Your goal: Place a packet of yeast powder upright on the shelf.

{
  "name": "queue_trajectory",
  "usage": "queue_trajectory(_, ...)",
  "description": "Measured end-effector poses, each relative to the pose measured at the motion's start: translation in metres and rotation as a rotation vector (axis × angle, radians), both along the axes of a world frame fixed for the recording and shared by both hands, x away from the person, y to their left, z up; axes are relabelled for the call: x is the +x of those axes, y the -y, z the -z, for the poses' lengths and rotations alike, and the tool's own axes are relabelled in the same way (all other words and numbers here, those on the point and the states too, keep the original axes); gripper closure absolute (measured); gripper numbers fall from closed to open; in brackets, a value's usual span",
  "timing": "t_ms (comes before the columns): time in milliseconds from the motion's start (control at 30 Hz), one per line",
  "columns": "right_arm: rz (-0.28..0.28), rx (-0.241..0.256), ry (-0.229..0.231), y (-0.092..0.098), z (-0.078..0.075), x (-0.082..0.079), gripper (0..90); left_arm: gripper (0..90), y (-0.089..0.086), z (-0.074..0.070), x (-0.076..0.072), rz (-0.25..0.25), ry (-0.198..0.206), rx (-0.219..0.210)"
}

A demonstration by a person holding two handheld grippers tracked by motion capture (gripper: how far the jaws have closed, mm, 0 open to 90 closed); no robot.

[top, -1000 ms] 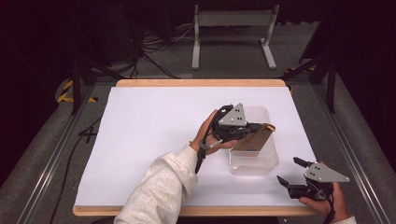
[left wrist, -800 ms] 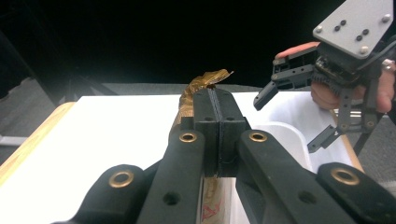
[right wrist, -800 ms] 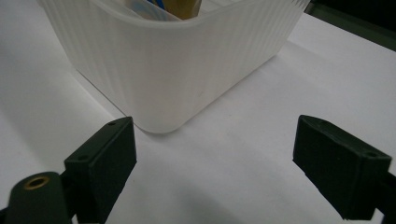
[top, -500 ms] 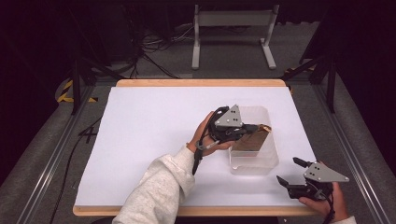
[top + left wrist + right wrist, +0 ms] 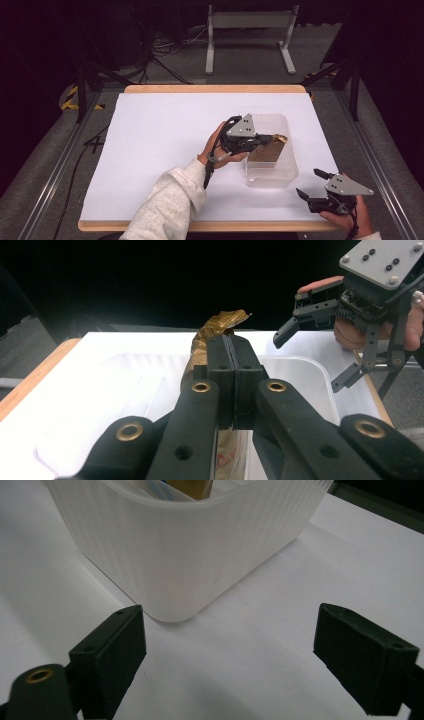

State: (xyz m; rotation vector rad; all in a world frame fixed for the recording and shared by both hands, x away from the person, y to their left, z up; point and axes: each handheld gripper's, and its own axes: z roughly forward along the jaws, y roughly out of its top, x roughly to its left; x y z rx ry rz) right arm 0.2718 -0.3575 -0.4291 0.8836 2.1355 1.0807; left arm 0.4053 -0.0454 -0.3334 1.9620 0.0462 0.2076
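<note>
A brown-gold packet [image 5: 267,148] stands tilted inside a clear plastic tub [image 5: 285,172], its crinkled top edge rising above the rim. The tub sits right of centre on a counter [image 5: 160,135] covered in white.

At the left of the high view, a forearm in a pale sleeve [image 5: 170,200] reaches in from the bottom edge toward the tub. Its hand holds the left gripper [image 5: 270,139], which lies over the tub's left rim. In the left gripper view, this gripper's black fingers [image 5: 220,365] are pressed together on the packet's upper part, with no gap showing between them. The packet's twisted top [image 5: 222,322] sticks out just beyond them.

Further right, near the counter's front right corner, the right gripper [image 5: 310,184] rests low, apart from the tub. Its fingers [image 5: 112,645] are spread wide with nothing between them, and they point at the tub's near corner [image 5: 175,605].

The step in hand looks like setting the packet into the tub, or lifting it out; the pictures alone cannot say which. Either way, it seems best to keep the grip firm near the top and move straight up or down, so the packet does not catch the rim. The tub looks light and may slide or tip, so the free right gripper could steady its near wall if needed.
</note>
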Motion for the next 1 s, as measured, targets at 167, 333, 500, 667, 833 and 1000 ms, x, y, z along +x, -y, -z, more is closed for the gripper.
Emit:
queue_trajectory(167, -0.001, -0.006, 0.001, -0.0008, 0.0002, 0.0001, 14.0, 89.4, -0.0033, 0.0017, 0.0005, 0.001, 0.004, -0.001)
queue_trajectory(333, 0.0, -0.005, -0.002, -0.0006, 0.0004, 0.0006, 14.0, 89.3, -0.0047, 0.003, 0.0006, -0.006, -0.008, -0.007)
queue_trajectory(500, 0.001, -0.002, 0.001, -0.0004, 0.0, 0.0001, 14.1, 89.2, -0.0041, 0.0027, 0.0013, -0.013, -0.001, -0.003)
queue_trajectory(667, 0.001, -0.003, 0.006, -0.0007, 0.0, 0.0003, 14.1, 89.0, -0.0022, 0.0022, 0.0002, -0.015, 0.004, 0.006)
queue_trajectory(833, -0.003, -0.004, 0.0, -0.0016, 0.0002, 0.0001, 14.1, 89.0, -0.0003, 0.0005, 0.0009, -0.019, 0.009, 0.023)
queue_trajectory(1000, -0.002, -0.002, 0.0, -0.0008, 0.0003, 0.0004, 14.1, 88.8, -0.0005, -0.0017, 0.0006, -0.026, 0.017, 0.035)
